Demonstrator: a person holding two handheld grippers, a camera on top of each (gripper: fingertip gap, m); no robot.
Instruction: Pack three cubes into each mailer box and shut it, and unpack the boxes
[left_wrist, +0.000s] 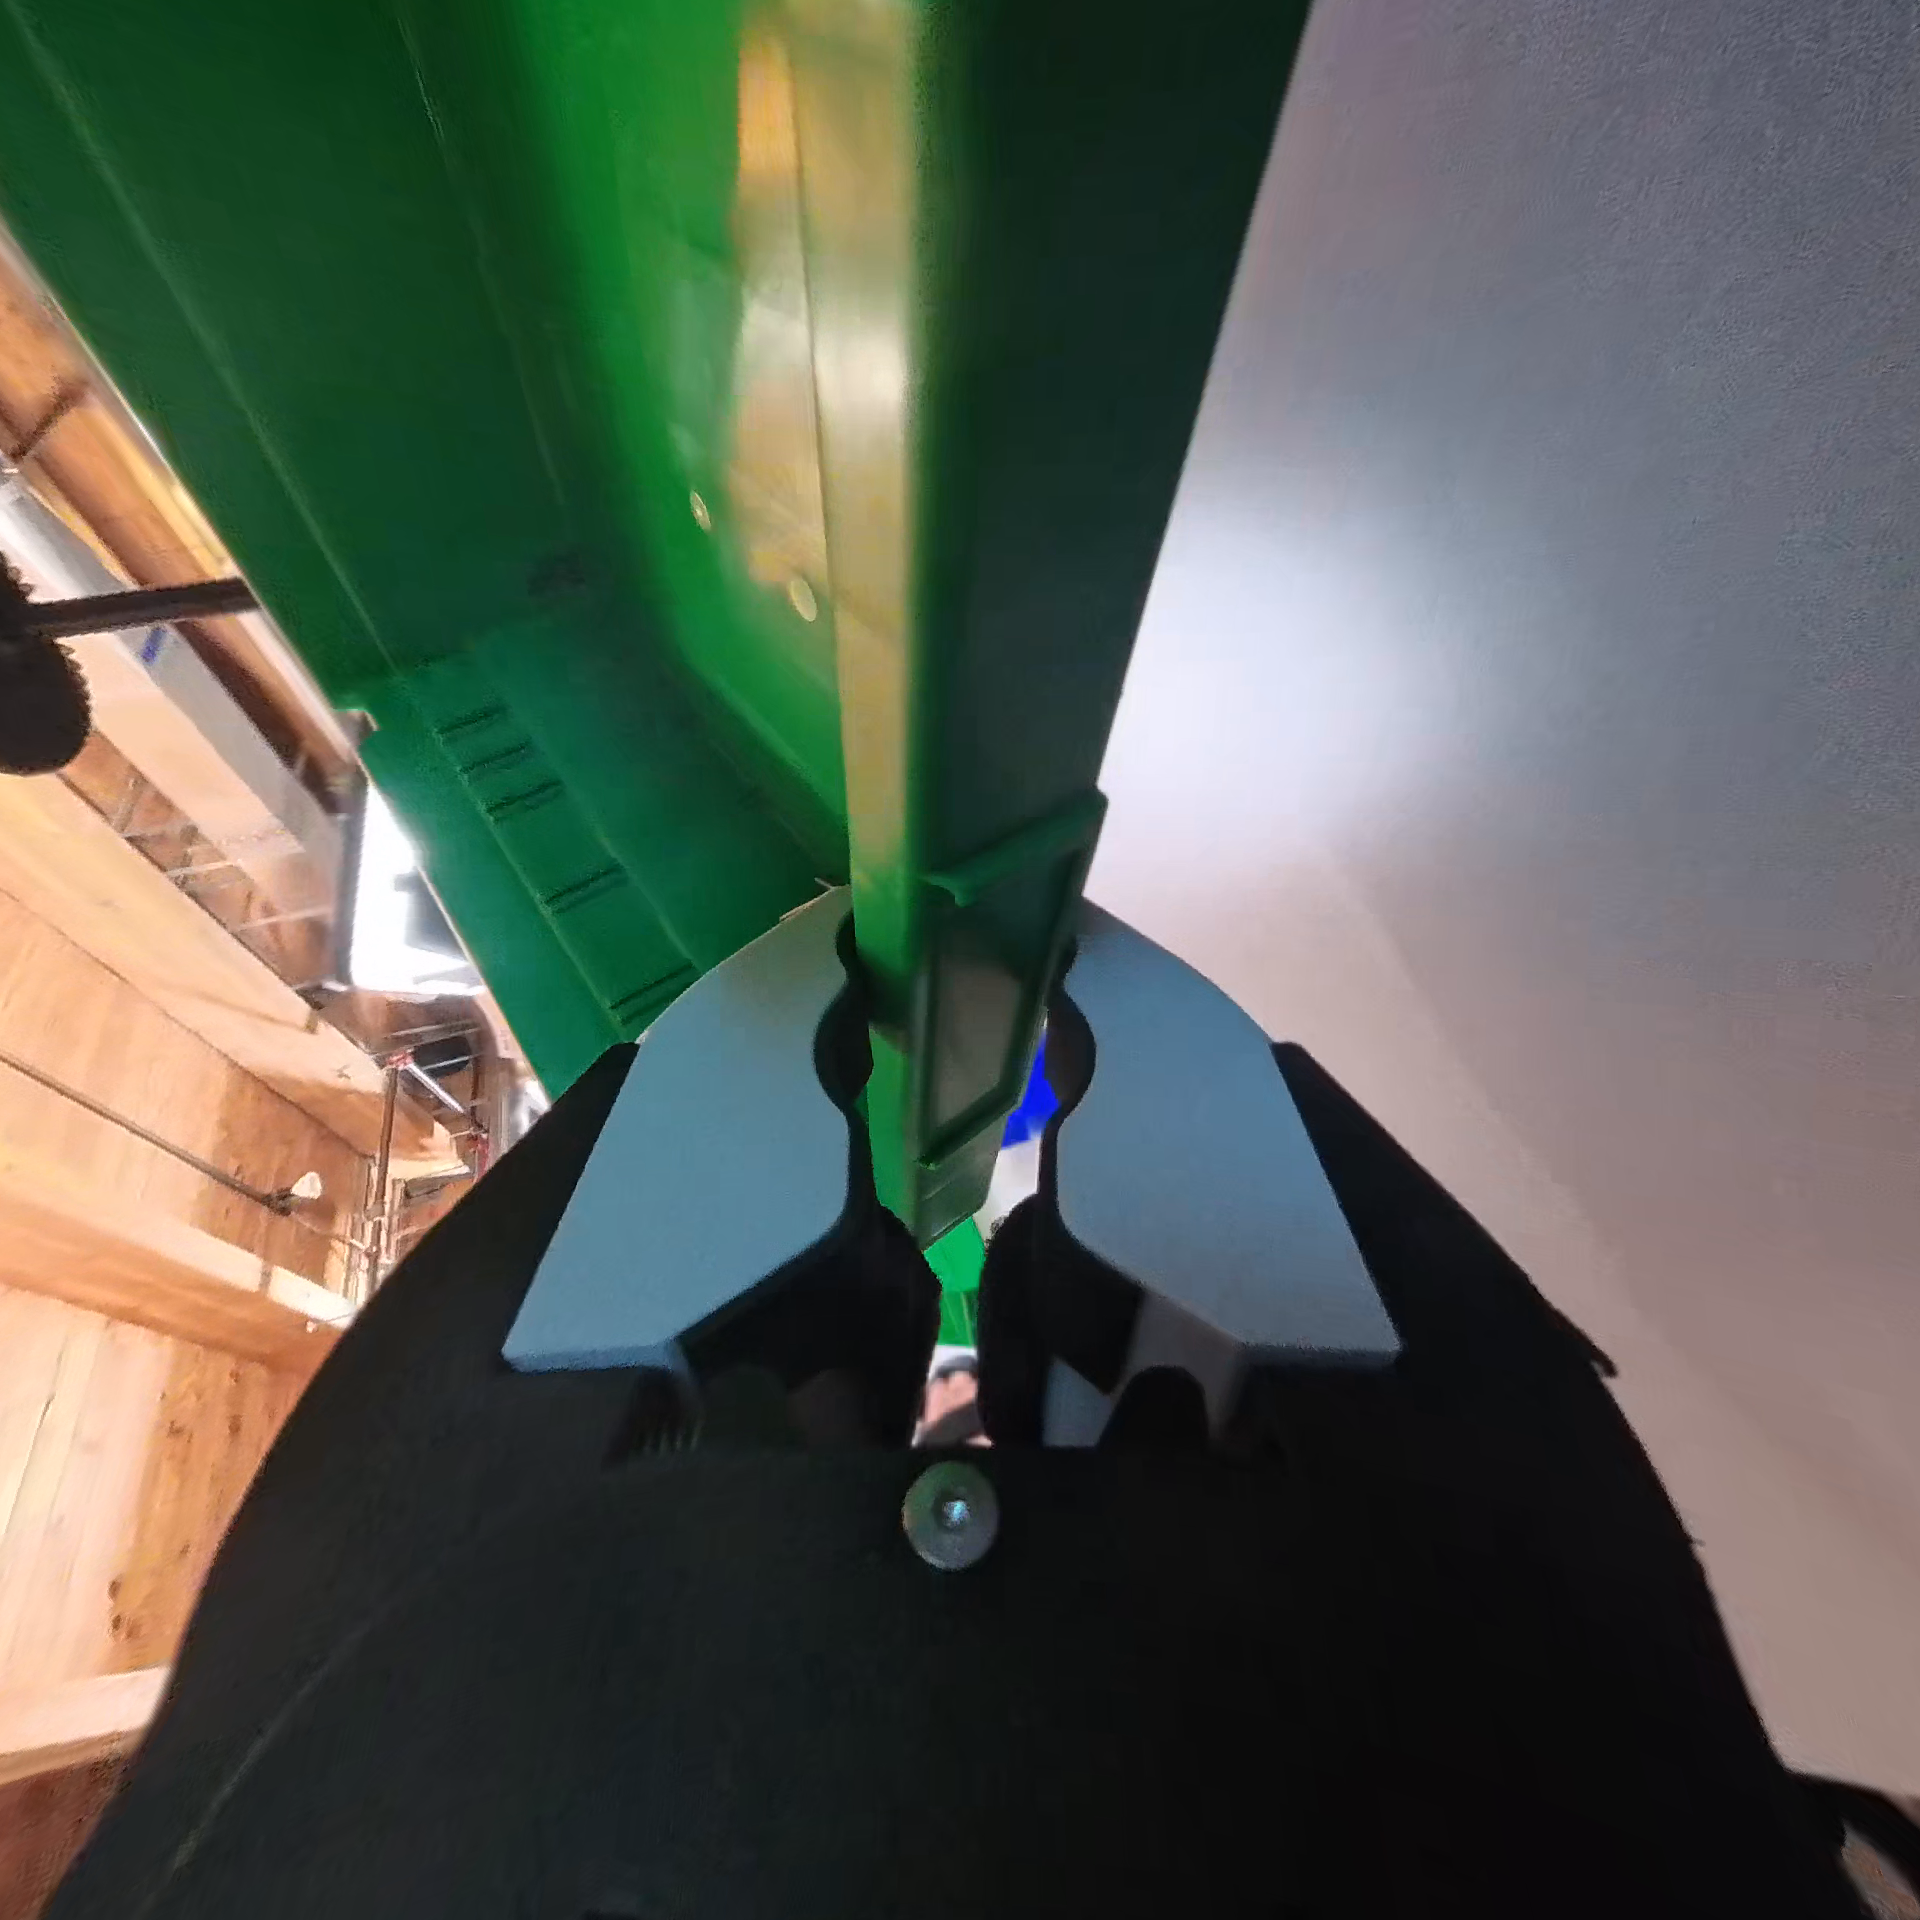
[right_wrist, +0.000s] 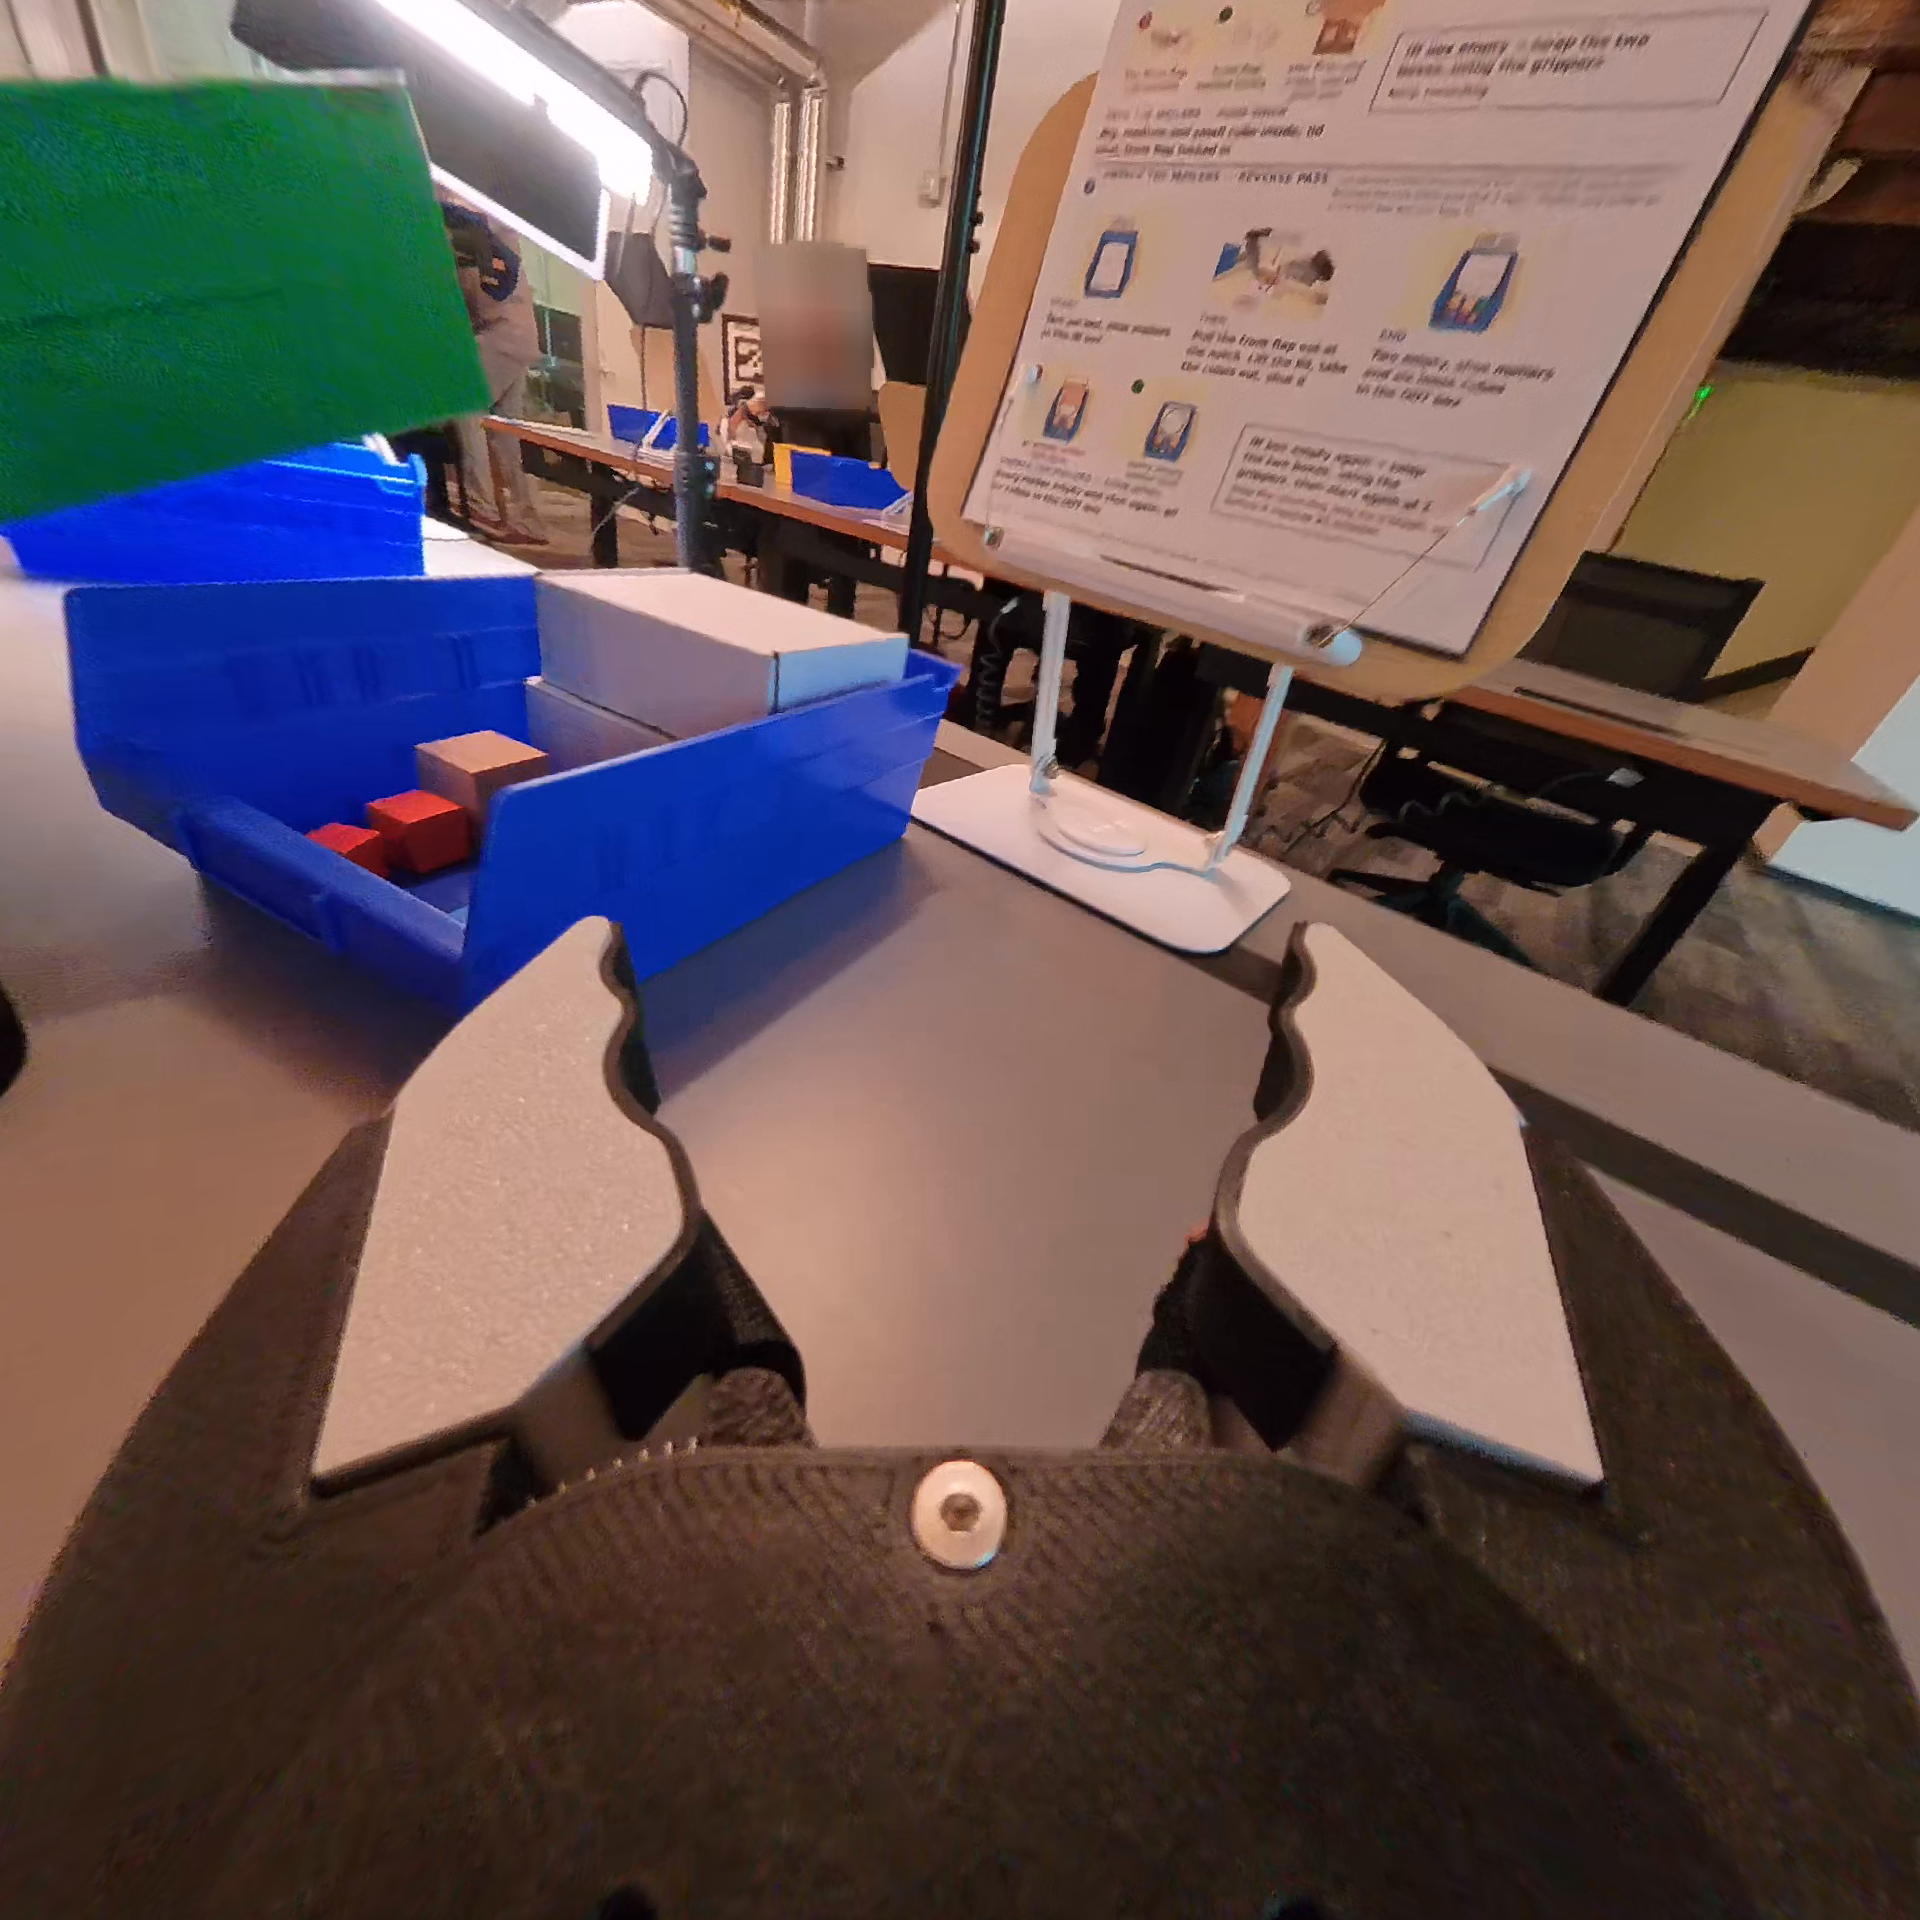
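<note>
Green bin (left_wrist: 582, 416) upended, long axis vertical

A grey desk (right_wrist: 935, 1195) fills the foreground. Beyond its far edge stand long wooden tables (right_wrist: 1662, 758) on dark legs, a black pole (right_wrist: 951, 312), a bright strip light (right_wrist: 520, 94), pale walls (right_wrist: 894, 135) and grey carpet (right_wrist: 1766, 935).

We see both views w/ strong fisheye bend at edges. Left wrist view: green bin (left_wrist: 582, 416) smeared by motion blur, yellowish glare streak on it, soft bright patch on the grey surface (left_wrist: 1507, 623). Right wrist view: sharper, lit by a long strip lamp (right_wrist: 520, 114) overhead, blown out; background slightly soft.
</note>
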